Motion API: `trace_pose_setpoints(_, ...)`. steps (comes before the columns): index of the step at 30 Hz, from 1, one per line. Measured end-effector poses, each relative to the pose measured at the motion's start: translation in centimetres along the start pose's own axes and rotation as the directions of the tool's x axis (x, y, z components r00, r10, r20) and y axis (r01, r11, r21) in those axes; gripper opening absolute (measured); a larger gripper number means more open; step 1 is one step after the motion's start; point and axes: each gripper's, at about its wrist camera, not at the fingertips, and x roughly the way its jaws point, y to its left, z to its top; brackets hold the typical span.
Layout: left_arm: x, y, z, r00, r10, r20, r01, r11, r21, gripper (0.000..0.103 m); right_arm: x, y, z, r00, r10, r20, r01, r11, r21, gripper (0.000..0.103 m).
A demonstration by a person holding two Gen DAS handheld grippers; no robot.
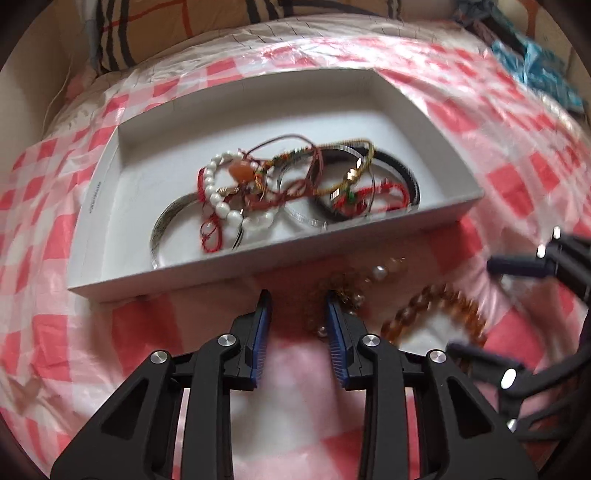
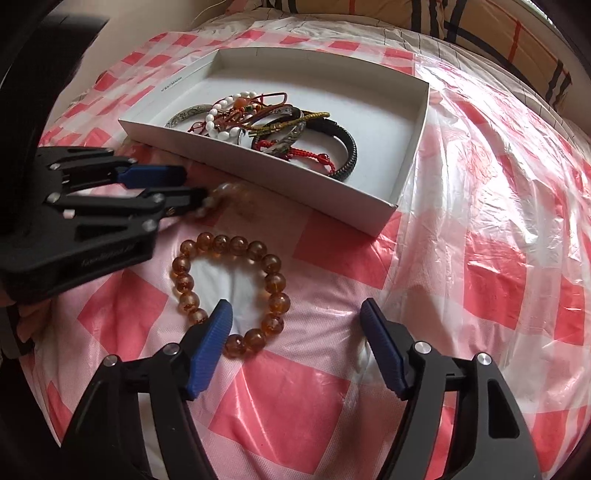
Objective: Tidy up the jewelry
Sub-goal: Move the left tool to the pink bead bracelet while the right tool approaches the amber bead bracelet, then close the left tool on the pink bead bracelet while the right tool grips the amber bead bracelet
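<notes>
Amber-brown round-bead bracelet (image 2: 229, 295), closed loop, lying flat on the red-and-white checked plastic sheet (image 2: 491, 280) that covers the bed, just outside the near wall of the shallow white cardboard box (image 2: 413, 147), at about 7 o'clock from it. Box contents, heaped at centre: white pearl-bead bracelet (image 1: 221, 199), red cord bracelets, silver bangles, gold braided chain, black ribbed bangle (image 2: 349, 155). At 11 o'clock from the amber bracelet, a blurred strand of pale and brownish beads (image 2: 229, 195) on the sheet. Right hand-held gripper (image 2: 295, 314): jaws spread wide, nothing gripped; left blue pad over the bracelet's near arc, right pad well clear at 3 o'clock. Left hand-held gripper (image 1: 297, 306): jaws narrow but parted, tips at the blurred strand; contact cannot be told. Plaid tan pillow (image 1: 177, 29) at 12 o'clock beyond the box.
</notes>
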Motion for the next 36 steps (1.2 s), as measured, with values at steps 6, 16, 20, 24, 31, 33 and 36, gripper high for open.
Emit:
trace_pose_setpoints(6, -1.9, 1.2, -1.8, 0.998, -0.015, -0.057, 0.018, 0.999, 0.038, 0.026, -0.1, -0.2, 0.1, 1.0, 0.002, 0.0, -0.002, 1.0, -0.005, 0.071)
trace_pose_setpoints(16, -1.7, 0.1, -2.6, 0.999, 0.03, 0.036, -0.032, 0.997, 0.068, 0.026, -1.0, 0.3, 0.0, 0.998, -0.03, 0.058, 0.033, 0.998, -0.045, 0.071)
trace_pose_setpoints(20, -1.9, 0.5, -2.7, 0.999, 0.013, 0.05, -0.016, 0.999, 0.051, 0.026, -1.3, -0.3, -0.1, 0.996, -0.073, 0.055, 0.074, 0.997, -0.03, 0.072)
trace_pose_setpoints(24, -1.8, 0.8, -3.0, 0.998, 0.002, 0.068, -0.005, 0.999, 0.041, 0.026, -2.8, -0.5, 0.1, 0.992, -0.039, 0.119, 0.042, 0.999, -0.017, 0.072)
trace_pose_setpoints(31, -1.9, 0.2, -3.4, 0.998, -0.013, 0.062, 0.01, 0.998, 0.056, 0.009, -0.5, 0.6, 0.4, 0.998, 0.043, 0.035, -0.041, 0.998, -0.039, 0.04)
trace_pose_setpoints(33, -2.1, 0.0, -3.6, 0.999, -0.018, 0.051, 0.015, 0.998, 0.068, 0.008, -0.8, 0.5, 0.5, 0.996, 0.075, 0.039, -0.074, 0.997, -0.031, 0.02)
trace_pose_setpoints(36, -2.4, 0.4, -3.7, 0.998, -0.048, 0.046, 0.046, 0.998, 0.031, 0.008, -0.8, 0.6, 0.5, 0.996, 0.079, 0.041, -0.078, 0.997, -0.029, 0.021)
